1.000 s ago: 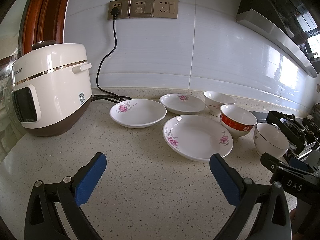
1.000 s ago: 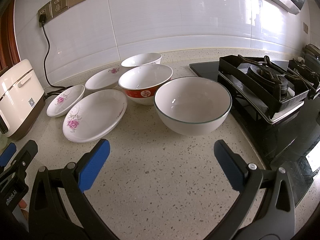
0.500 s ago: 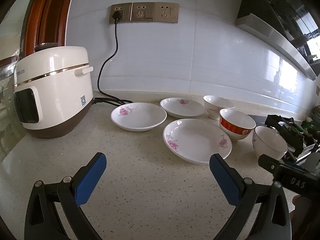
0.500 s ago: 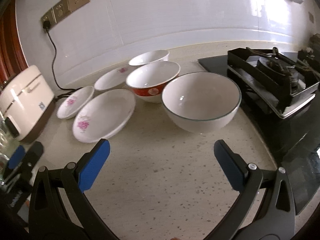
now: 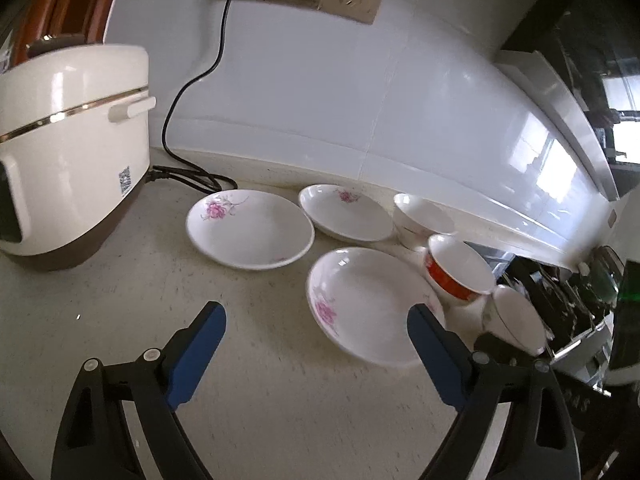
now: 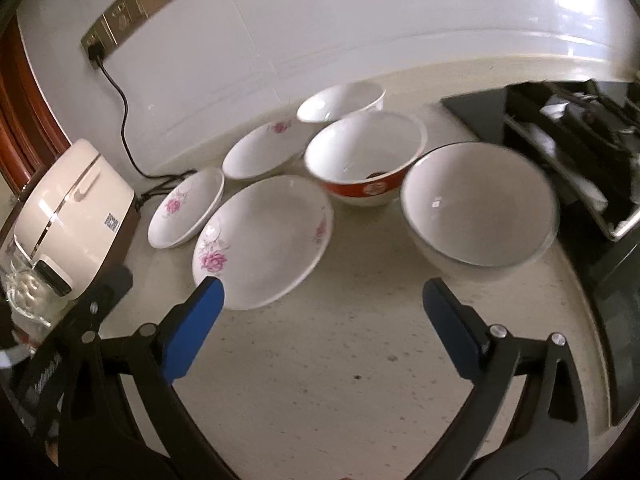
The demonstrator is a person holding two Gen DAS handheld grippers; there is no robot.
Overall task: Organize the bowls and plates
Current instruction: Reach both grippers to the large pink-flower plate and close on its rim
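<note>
Both grippers wide open, nothing held: left gripper [image 5: 316, 322] and right gripper [image 6: 322, 294] hover over speckled counter [image 6: 320, 380]. Three floral plates: big one [image 6: 262, 240] nearest, two smaller behind. Red-band bowl [image 6: 366, 160], plain white bowl [image 6: 478, 204] beside stove [image 6: 580, 152], third bowl [image 6: 340, 102] by wall. Rice cooker [image 5: 68, 140] far left.

Speckled counter [image 6: 320, 380], 3 plates [image 6: 264, 236], 3 bowls [image 6: 480, 204], cooker [image 5: 68, 144]
</note>
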